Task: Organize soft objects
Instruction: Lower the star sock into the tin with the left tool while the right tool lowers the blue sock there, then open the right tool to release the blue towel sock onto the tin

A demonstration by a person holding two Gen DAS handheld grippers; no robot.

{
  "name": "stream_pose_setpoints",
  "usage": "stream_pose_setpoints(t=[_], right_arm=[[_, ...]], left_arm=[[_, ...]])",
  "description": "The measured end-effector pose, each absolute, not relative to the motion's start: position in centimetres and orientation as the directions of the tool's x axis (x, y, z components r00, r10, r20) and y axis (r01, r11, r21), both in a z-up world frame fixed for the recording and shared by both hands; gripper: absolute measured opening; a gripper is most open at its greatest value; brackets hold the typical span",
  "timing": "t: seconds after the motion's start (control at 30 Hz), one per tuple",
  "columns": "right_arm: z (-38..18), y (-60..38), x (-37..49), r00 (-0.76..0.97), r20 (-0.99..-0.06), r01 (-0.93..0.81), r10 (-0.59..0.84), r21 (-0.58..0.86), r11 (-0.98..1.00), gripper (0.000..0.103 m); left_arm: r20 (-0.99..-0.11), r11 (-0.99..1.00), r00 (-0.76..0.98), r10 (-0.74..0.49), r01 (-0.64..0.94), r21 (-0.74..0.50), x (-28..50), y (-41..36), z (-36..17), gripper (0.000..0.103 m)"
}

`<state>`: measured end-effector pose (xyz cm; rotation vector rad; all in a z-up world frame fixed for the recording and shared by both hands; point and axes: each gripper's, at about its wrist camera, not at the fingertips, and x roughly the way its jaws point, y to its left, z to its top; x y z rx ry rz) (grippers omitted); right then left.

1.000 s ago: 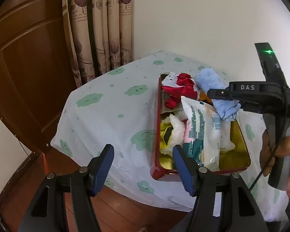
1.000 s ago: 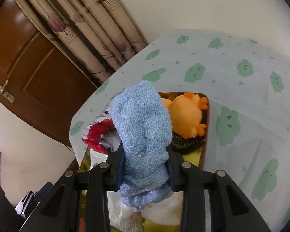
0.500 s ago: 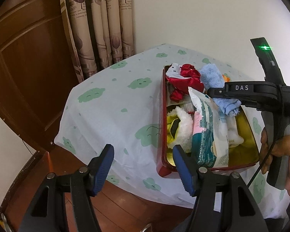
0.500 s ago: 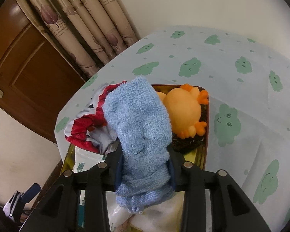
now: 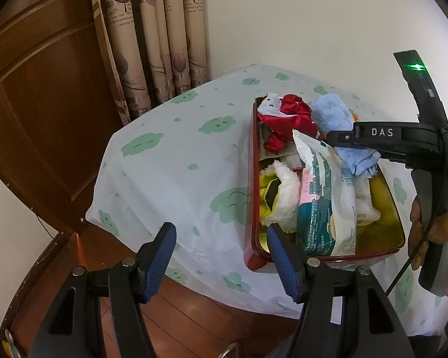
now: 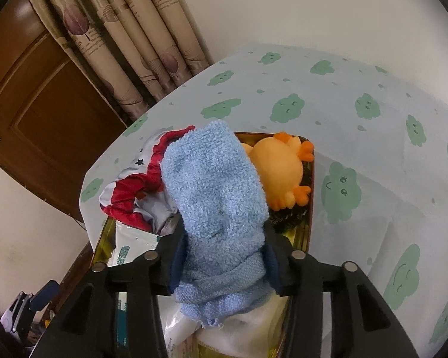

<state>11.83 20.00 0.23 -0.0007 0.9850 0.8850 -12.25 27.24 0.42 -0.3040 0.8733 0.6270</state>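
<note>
A red tin tray with a gold inside stands on the table. It holds a red and white cloth, a white fluffy toy, a wipes packet and an orange plush. My right gripper is shut on a rolled blue towel and holds it over the tray's far end; the towel also shows in the left wrist view. My left gripper is open and empty, low at the table's near edge, left of the tray.
The table wears a white cloth with green clouds. A brown wooden door and patterned curtains stand to the left. A white wall is behind. Wooden floor lies below the table's edge.
My right gripper has lowered with the blue towel toward the tray's far end. My left gripper has shifted slightly, staying open.
</note>
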Motion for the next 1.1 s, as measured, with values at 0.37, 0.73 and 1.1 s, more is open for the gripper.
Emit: stream_pose_setpoints(t=[0.37,0.73,1.1], right_arm=[[0.6,19.5,11.4,0.259,-0.715,-0.652,0.649,0.366,0.664,0.051],[1.1,18.9,10.8,0.295,-0.7,-0.654,0.651,0.349,0.671,0.051],[1.3,17.3,9.9,0.302,-0.704,-0.645,0.643,0.346,0.681,0.051]], left_arm=[[-0.789,0.784,0.473,0.391,-0.62,0.017,-12.3,27.1,0.3,0.065],[-0.789,0.784,0.473,0.391,-0.62,0.017,-12.3,27.2,0.3,0.065],[-0.781,0.774,0.463,0.419,-0.632,0.04,-12.4,27.4,0.5,0.065]])
